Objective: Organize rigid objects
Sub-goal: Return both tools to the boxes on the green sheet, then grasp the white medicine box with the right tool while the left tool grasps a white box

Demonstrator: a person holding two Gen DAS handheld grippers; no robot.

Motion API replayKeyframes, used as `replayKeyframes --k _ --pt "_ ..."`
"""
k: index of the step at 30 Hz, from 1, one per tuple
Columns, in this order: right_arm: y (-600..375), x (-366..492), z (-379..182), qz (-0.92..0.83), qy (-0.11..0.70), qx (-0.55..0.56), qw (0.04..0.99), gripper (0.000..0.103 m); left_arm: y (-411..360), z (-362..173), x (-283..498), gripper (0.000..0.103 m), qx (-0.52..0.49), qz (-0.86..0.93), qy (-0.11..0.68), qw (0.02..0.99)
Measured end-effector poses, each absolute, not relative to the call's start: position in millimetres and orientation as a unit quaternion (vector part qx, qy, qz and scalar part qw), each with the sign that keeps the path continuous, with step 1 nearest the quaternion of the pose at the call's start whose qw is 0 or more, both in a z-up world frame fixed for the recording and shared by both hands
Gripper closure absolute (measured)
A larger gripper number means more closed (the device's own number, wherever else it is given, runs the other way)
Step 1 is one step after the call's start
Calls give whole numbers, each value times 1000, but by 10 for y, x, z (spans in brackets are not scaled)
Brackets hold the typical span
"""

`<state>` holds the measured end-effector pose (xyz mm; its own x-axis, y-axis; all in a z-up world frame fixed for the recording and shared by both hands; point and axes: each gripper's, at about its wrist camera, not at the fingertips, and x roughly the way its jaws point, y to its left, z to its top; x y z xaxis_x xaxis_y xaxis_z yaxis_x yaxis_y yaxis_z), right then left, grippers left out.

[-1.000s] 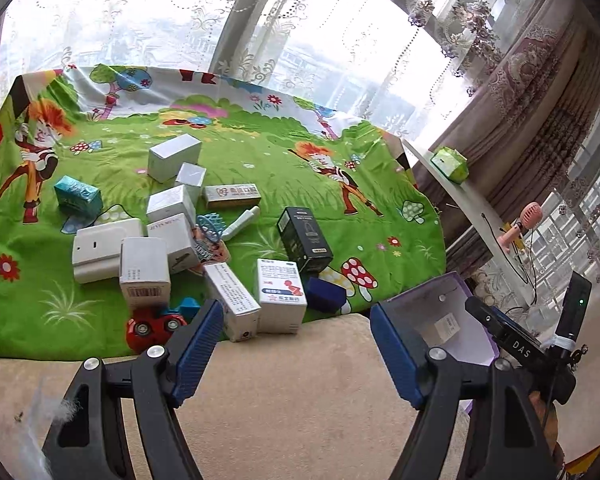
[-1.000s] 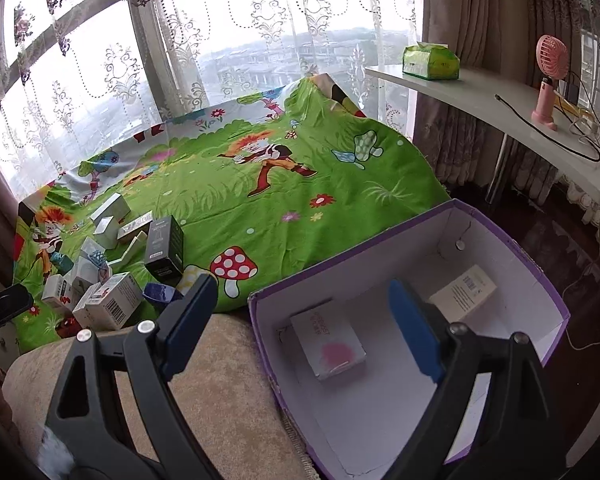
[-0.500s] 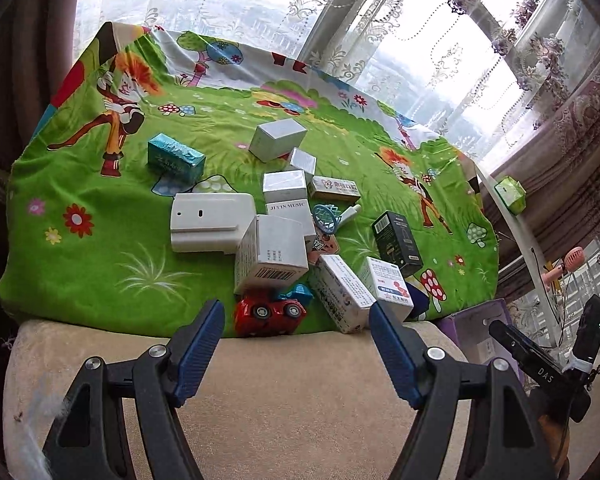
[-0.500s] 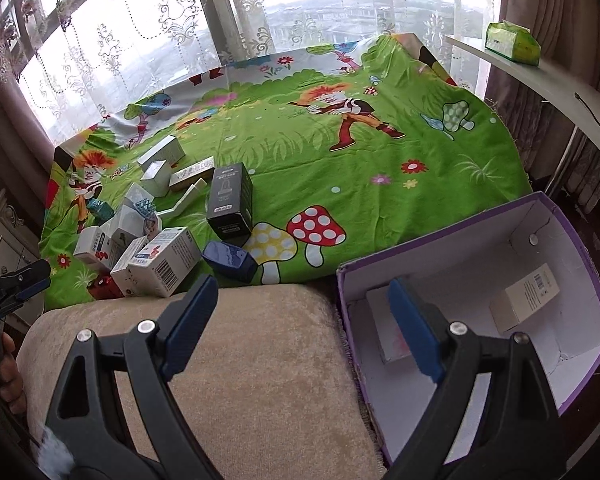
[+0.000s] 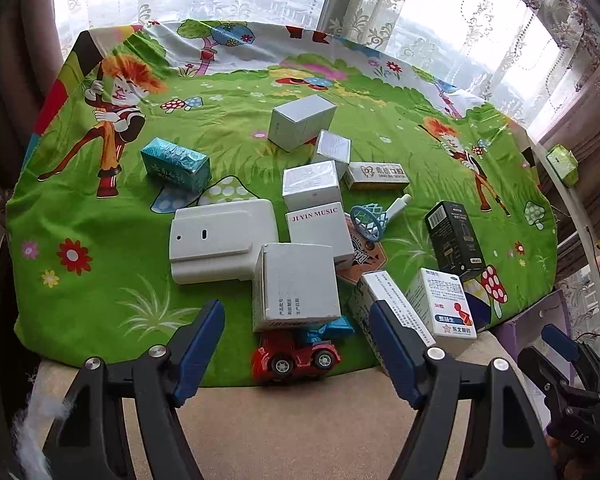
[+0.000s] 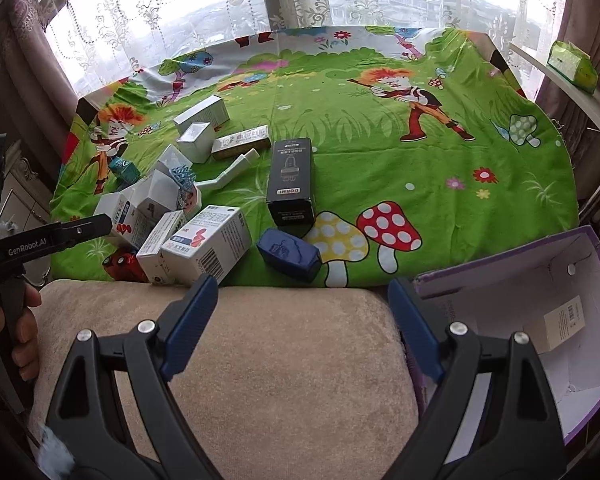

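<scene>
A heap of small boxes lies on a green cartoon cloth [image 5: 100,240]. In the left wrist view my left gripper [image 5: 298,346] hangs open just short of a red toy car [image 5: 296,356] and a white carton [image 5: 296,286], nothing between its pads. A medicine box [image 5: 446,304], a black box [image 5: 454,236] and a white plastic casing [image 5: 220,236] lie around them. My right gripper [image 6: 302,328] stands open over the beige cushion [image 6: 284,360], near a dark blue packet [image 6: 288,254], a black box [image 6: 292,180] and a medicine box [image 6: 208,244].
An open purple storage box [image 6: 580,240] with white walls stands right of the cushion and holds a small white carton [image 6: 560,322]. A green tissue pack [image 6: 572,66] rests on a shelf at right. Curtains and a window close the far side. A hand [image 6: 4,328] holds the left gripper.
Both views have swung left, away from the purple box and toward the heap. The left gripper has come lower and closer to the toy car and white carton. Both stay open.
</scene>
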<state>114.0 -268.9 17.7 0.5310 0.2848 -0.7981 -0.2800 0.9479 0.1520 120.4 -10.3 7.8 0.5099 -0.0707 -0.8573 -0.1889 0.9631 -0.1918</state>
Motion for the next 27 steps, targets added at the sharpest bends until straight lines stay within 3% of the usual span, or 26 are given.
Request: replayKeyframes --k 6,12,15,27 --pt "-2520 1312 110 176 481 36 858 14 -158 -9 1318 34 -103 47 505 855" --pt "-2278 1411 90 169 487 22 857 14 -155 -125 1356 57 -105 42 518 848" --pt "-2194 1454 126 171 482 24 859 14 -133 -127 1310 62 -114 44 510 852" --pt "-1878 1678 64 166 503 34 848 14 -53 -34 1072 62 -141 49 467 872"
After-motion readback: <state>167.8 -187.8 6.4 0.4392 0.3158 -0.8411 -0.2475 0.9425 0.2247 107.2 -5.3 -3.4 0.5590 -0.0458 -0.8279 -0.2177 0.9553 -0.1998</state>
